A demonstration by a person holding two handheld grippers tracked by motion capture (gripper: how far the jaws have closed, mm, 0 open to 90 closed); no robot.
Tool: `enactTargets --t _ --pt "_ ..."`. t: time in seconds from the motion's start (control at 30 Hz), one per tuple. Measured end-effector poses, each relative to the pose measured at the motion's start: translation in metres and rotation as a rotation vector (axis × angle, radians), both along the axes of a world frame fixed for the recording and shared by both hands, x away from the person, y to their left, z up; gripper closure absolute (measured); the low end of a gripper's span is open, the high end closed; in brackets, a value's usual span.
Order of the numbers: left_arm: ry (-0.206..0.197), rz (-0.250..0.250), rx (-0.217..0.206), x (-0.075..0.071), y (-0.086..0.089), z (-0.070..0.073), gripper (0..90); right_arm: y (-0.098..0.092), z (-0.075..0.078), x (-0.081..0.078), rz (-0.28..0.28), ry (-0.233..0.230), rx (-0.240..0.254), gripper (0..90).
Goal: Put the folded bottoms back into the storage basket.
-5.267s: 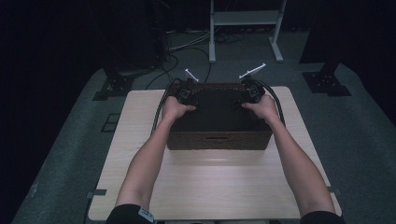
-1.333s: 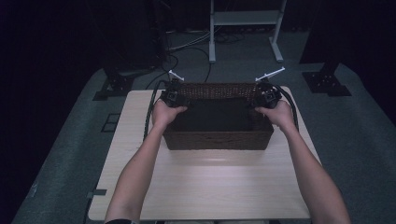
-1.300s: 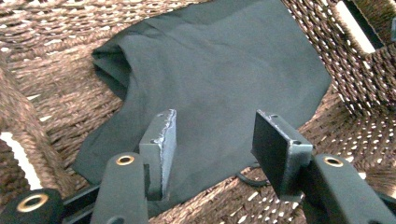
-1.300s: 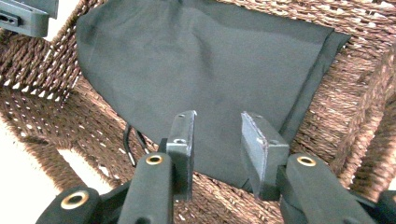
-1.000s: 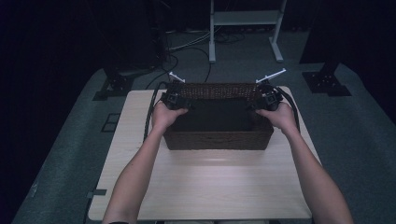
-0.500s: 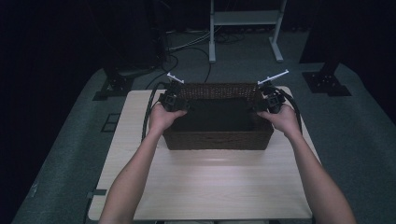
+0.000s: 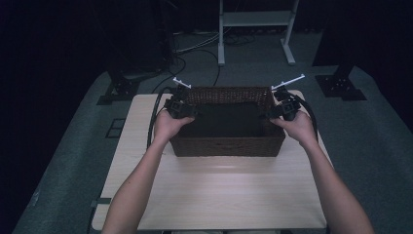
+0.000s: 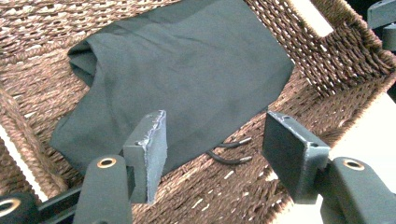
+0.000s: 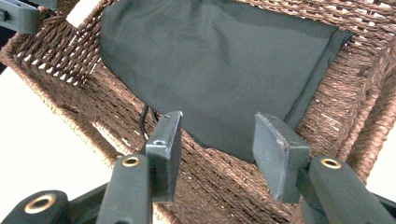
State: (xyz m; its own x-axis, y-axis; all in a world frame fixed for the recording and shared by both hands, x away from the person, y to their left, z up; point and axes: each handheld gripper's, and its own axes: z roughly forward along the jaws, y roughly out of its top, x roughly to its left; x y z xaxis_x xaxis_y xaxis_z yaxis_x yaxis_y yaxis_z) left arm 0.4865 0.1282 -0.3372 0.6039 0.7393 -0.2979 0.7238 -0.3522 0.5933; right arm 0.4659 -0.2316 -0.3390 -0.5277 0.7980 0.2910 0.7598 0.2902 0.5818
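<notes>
High view: A brown woven basket [image 7: 227,139] stands on the far half of the pale wooden surface [image 7: 214,195]. A dark cloth [image 7: 229,119] lies inside it and covers most of the bottom. The left tongs [image 7: 187,109] sit at the basket's left end, the right tongs [image 7: 273,111] at its right end, each held in one hand with the forearm coming in from below. A black cable loops from each tool onto the surface. Whether the tongs touch the rim cannot be told from this view.

Left gripper view: The left tongs [image 8: 212,156] point down into the basket [image 8: 336,60]. Its jaws stand spread, have just been opening, and nothing is between the pads. The cloth [image 8: 187,79] lies flat on the woven bottom just beyond the jaws, with one edge folded over at the upper left. Two short black cord ends [image 8: 231,151] stick out from under the cloth's near edge. A slot handle is cut into the basket wall at the upper right.

Right gripper view: The right tongs [image 9: 217,149] hang over the near inner wall of the basket [image 9: 70,79]. Its jaws stand spread, have just been opening, and grip nothing. The cloth [image 9: 215,65] lies just ahead of the pads, with its near edge between them but untouched. A thin black cord [image 9: 142,123] runs out from under it at the left.
</notes>
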Motion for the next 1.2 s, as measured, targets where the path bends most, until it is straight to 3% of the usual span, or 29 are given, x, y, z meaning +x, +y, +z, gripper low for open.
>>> enactTargets --t 1.2 --pt "-0.058 -0.018 -0.035 -0.041 0.012 0.003 34.1 -0.009 0.004 -0.038 0.02 -0.03 0.015 45.1"
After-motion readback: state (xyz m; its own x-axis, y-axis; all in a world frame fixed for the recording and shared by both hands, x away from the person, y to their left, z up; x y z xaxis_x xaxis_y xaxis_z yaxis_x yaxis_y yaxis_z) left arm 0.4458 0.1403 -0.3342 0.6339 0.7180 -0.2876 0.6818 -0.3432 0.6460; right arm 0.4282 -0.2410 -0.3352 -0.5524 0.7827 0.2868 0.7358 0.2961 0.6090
